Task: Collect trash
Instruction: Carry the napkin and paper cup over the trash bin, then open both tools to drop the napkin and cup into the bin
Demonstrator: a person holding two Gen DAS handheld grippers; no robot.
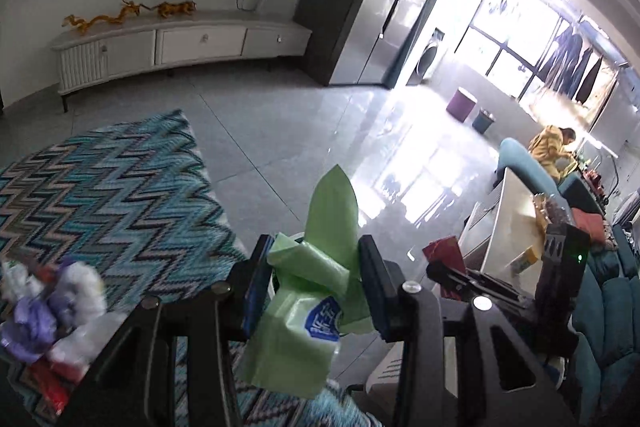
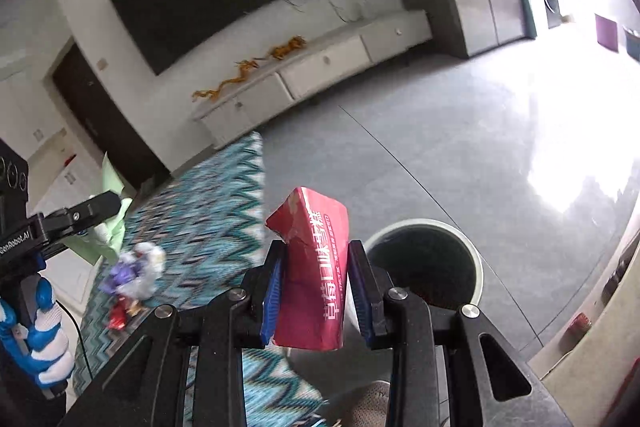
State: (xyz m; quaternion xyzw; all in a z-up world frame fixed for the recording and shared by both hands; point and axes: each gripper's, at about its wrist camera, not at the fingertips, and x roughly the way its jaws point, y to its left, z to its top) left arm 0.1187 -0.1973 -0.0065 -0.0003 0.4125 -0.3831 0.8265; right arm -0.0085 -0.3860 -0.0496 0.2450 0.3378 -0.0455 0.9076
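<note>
The trash pile (image 2: 134,277) on the rug (image 2: 208,211) is blurred. Left gripper (image 1: 314,279) clamps a green wrapper (image 1: 316,263); right gripper (image 2: 316,279) clamps a red packet (image 2: 312,267) beside the bin (image 2: 424,259).

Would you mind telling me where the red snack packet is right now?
In the right wrist view, the red snack packet is clamped in the right claw, held in the air just left of the white bin, beside the zigzag rug.

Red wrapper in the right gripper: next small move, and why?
Probably shift the right gripper right, over the white bin, then open. It is shut on the red wrapper, which hangs left of the bin's open mouth.
</note>
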